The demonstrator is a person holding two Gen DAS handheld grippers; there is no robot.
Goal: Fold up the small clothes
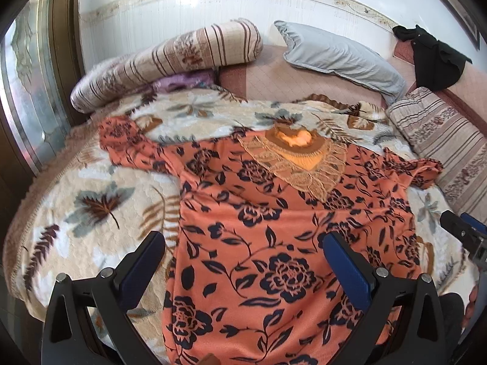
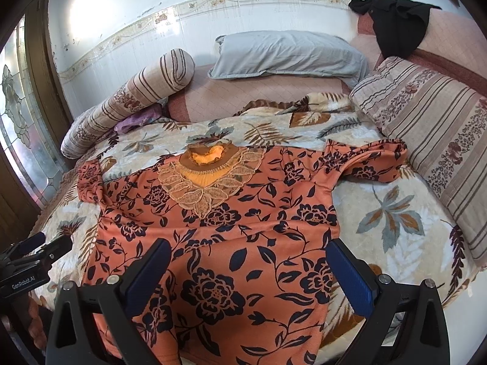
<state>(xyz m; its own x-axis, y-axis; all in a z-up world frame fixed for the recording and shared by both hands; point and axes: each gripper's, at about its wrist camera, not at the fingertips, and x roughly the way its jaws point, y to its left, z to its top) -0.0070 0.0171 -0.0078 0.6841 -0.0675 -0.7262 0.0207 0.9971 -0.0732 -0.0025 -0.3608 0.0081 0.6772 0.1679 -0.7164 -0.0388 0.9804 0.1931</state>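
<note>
White tiled wall [image 2: 127, 9] with a flowered border strip, light glaring off it. A leaf-print blanket [image 2: 395, 213] covers the bed; grey pillow [image 2: 289, 53] at the head, striped bolster [image 1: 170, 57] left, stained-glass door [image 2: 18, 115] beyond.

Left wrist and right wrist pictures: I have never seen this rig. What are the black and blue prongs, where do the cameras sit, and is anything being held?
The prongs are the fingers of two hand-held grippers; a fisheye camera on each looks forward along them. One picture shows the left gripper, the other the right gripper. Both are open and hold nothing. An orange floral top lies spread flat, not yet folded, on a leaf-patterned blanket covering a bed. Behind it are a grey pillow, a striped bolster and a black garment.
</note>
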